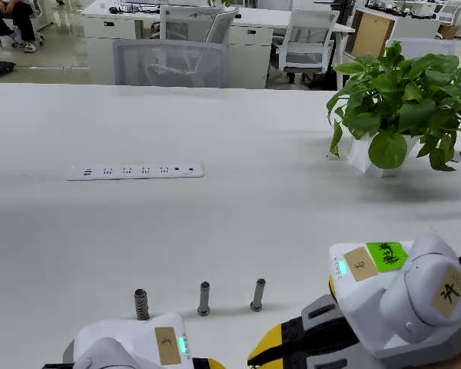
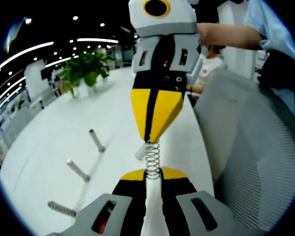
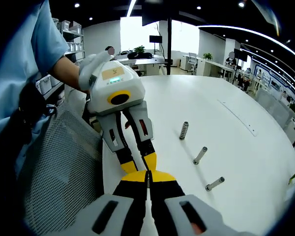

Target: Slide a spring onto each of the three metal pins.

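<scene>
**Second spring held between both tools, two pins still bare**

A small steel coil spring (image 2: 152,158) is stretched between the two tools, above the near edge of the white bench (image 1: 238,223). The left tool (image 2: 152,173) has its yellow-tipped jaws closed on one end. The right tool (image 2: 150,139), facing it, has its jaws pinched together on the other end. In the left gripper view, what may be a second coil (image 2: 141,151) lies askew beside the spring near the right tool, but it is too small to tell whether it is a separate spring.

Just beyond the tools, three short metal pins stand upright in a row across the bench. The left pin (image 1: 141,304) already carries a spring down its shaft. The middle pin (image 1: 204,298) and the right pin (image 1: 257,295) are bare.

Judged from this, one of the three pins is done and the second spring is being readied. The next move calls for one tool to release its end, so that the bore of the spring is free. The other tool would then turn the spring upright, centre it over a bare pin and lower it without letting the coil bend aside.

Farther off lie a flat white power strip (image 1: 135,171) and, at the far right, a leafy green plant in a white pot (image 1: 403,108).
</scene>
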Demonstrator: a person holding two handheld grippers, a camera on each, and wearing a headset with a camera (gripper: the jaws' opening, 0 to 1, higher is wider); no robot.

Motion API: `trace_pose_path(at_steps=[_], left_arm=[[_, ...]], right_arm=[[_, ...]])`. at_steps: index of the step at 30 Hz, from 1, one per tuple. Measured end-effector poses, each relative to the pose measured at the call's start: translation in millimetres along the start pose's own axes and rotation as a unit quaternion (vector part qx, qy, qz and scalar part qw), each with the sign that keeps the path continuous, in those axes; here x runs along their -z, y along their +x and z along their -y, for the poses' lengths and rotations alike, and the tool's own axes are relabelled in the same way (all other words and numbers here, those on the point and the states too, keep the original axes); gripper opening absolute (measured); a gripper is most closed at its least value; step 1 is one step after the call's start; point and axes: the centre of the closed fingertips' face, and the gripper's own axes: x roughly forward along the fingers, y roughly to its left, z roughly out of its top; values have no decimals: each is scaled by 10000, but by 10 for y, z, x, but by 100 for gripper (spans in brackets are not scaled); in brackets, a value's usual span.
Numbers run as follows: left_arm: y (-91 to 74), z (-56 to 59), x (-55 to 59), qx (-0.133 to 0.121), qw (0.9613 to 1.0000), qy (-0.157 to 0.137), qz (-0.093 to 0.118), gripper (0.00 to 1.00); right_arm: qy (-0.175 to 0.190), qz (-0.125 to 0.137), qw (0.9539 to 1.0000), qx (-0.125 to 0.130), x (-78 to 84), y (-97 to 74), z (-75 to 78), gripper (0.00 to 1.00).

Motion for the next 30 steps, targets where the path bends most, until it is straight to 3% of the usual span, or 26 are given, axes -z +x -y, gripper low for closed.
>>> trace_pose_path(at_steps=[7, 10, 16, 20, 23, 26, 30], left_arm=[[2, 5, -14, -6, 10000, -38, 54, 10], [1, 10, -21, 23, 10000, -35, 70, 10], [5, 21, -74, 49, 9998, -45, 180, 10], [14, 52, -107, 96, 9997, -22, 222, 10], [32, 69, -125, 135, 9996, -18, 230, 10], [44, 77, -145, 155, 9996, -13, 248, 10], [53, 80, -168, 165, 9995, -7, 268, 10]], right_arm=[[-58, -48, 10000, -2, 1, -50, 18, 15], [-395, -378, 9985, -80, 83, -75, 10, 24], [-881, -757, 9930, -230, 148, -75, 5, 24], [-1010, -823, 9907, -400, 127, -54, -33, 23], [-1216, -1044, 9855, -553, 164, -34, -64, 22], [-1322, -1195, 9819, -641, 223, -14, -68, 18], [-1312, -1235, 9810, -713, 238, -1, -78, 18]])
